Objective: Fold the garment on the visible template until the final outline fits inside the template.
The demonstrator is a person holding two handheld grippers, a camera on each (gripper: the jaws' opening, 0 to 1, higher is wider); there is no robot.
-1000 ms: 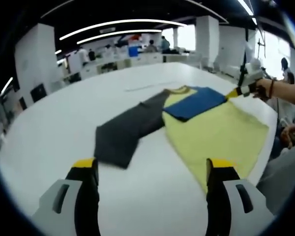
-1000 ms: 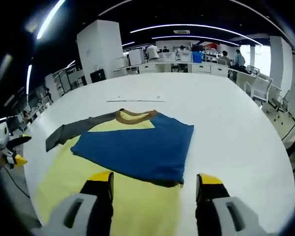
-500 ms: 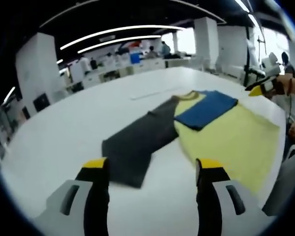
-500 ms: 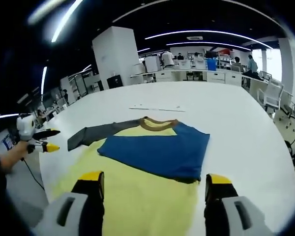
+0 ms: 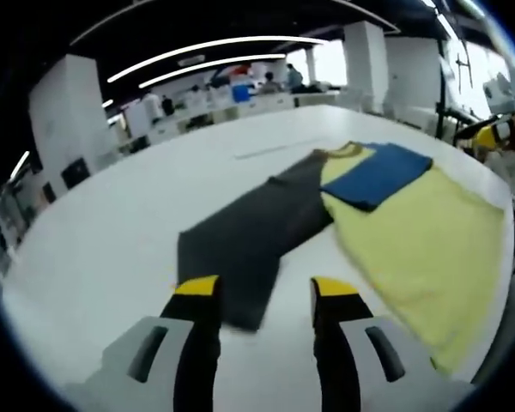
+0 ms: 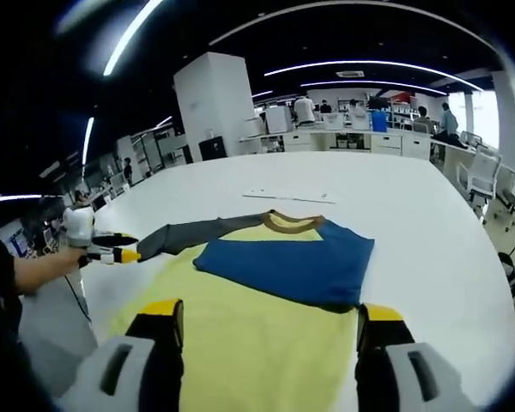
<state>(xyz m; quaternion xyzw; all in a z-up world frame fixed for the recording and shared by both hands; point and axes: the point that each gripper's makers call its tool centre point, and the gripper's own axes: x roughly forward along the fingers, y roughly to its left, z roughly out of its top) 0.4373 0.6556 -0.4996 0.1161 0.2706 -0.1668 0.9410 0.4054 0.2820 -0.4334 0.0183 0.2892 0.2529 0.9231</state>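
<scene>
On the white table (image 6: pixel 429 223) the yellow-bodied shirt (image 6: pixel 257 343) lies flat with 1 blue sleeve (image 6: pixel 292 266) folded across it and the dark grey sleeve (image 5: pixel 249 232) left to fold, the left gripper (image 5: pixel 257 296) approaching its cuff and the right gripper (image 6: pixel 262 322) above the body, both with jaws apart, gripping nothing.

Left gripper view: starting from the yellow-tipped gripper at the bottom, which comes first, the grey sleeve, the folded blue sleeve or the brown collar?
Nearest to the left gripper first:
1. Grey sleeve, its end just ahead of the jaws.
2. Blue sleeve, folded over the yellow body, farther right.
3. Brown collar, farthest, at the garment's top.
</scene>
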